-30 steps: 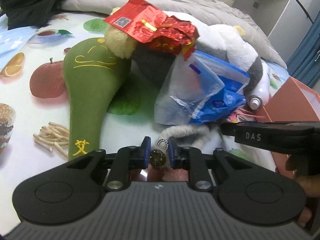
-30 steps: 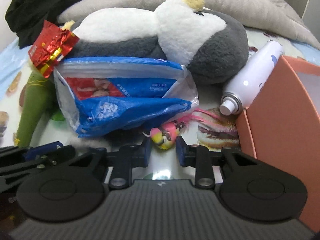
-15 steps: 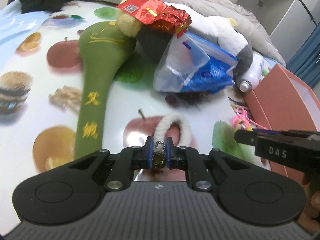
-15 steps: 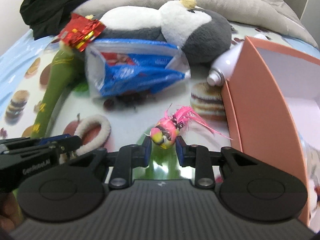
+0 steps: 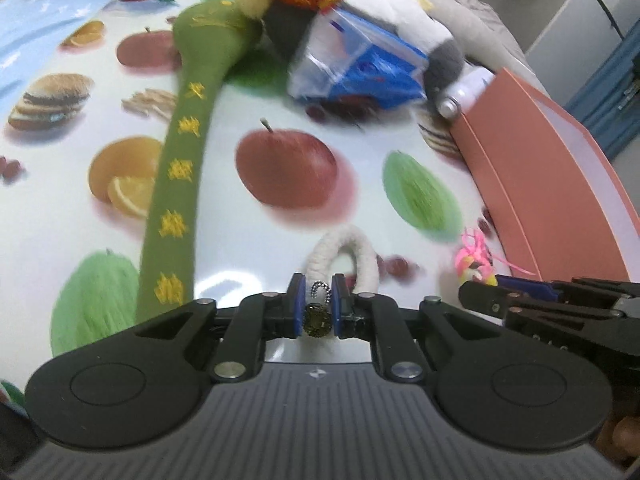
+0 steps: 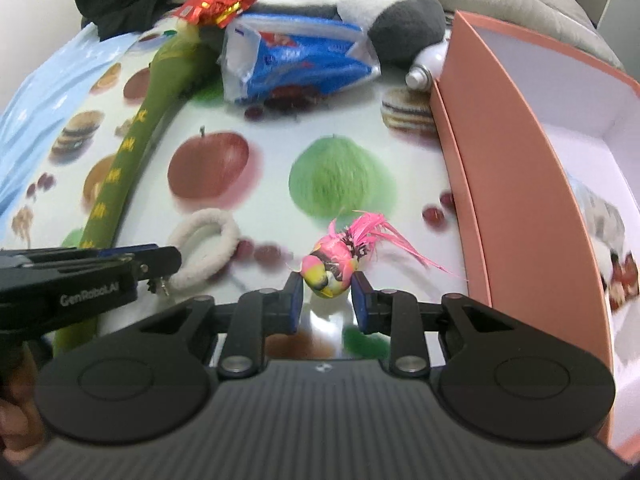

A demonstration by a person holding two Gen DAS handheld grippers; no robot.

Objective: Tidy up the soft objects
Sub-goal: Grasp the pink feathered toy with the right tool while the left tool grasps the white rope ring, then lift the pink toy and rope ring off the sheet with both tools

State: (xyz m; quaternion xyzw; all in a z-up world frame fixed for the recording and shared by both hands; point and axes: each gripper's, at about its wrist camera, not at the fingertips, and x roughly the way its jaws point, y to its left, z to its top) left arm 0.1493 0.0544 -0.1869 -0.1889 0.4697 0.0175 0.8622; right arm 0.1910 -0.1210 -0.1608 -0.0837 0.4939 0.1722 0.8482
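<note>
Two grippers carry toys above the fruit-print bed sheet [image 5: 280, 80]: left gripper [image 5: 316, 312] fingers clamp the white fuzzy ring's [image 5: 360, 248] brass charm [image 5: 316, 320]; right gripper [image 6: 326, 300] fingers clamp a pink feathered bird toy [image 6: 332, 264] beside the salmon box [image 6: 520, 200].

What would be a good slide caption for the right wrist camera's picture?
Right gripper carries a pink feathered bird toy over a fruit-print cloth, beside an open pink box.

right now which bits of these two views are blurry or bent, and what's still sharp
Left wrist view: the blue plastic bag and printed tablecloth smear with motion blur, and the fisheye bends the table edge; the left hand-held gripper is sharp. Right wrist view: the pink feathered toy is fairly crisp, the cloth soft.
</note>
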